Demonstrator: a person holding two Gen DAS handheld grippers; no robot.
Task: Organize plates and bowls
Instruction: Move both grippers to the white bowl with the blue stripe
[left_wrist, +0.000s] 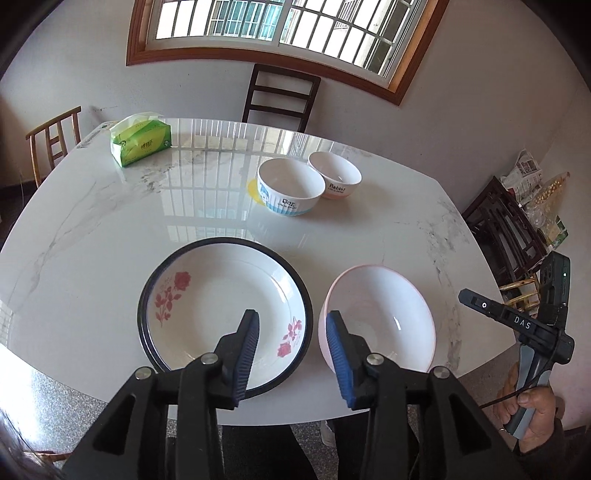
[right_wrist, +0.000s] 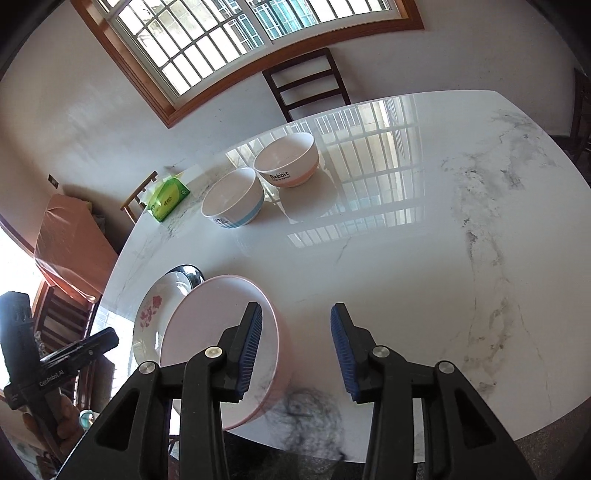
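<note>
So the marble table has a green tissue pack off in the far left corner and two small bowls side by side toward the far middle: the blue-striped bowl and the pink-banded Rabbit bowl, pretty much touching. Nothing blocks the way between them and the stuff at the near edge.

Near edge: a flowered plate with a dark rim, looks like it sits on another one since a second rim peeks out at its left. Just to its right is a big pink bowl, close beside the plate.

The left gripper hovers above the gap between plate and pink bowl, fingers apart, nothing between them. The right gripper is over bare tabletop just right of the pink bowl, fingers also apart and empty.

Room: barred window with a wood frame, dark chair behind the table, a lighter wooden chair at far left.

Only the left view shows the person's hand on the right handle and a cluttered shelf at right. Only the right view shows an orange-brown cabinet by the left wall and a dark smudge in the marble at the near edge.
</note>
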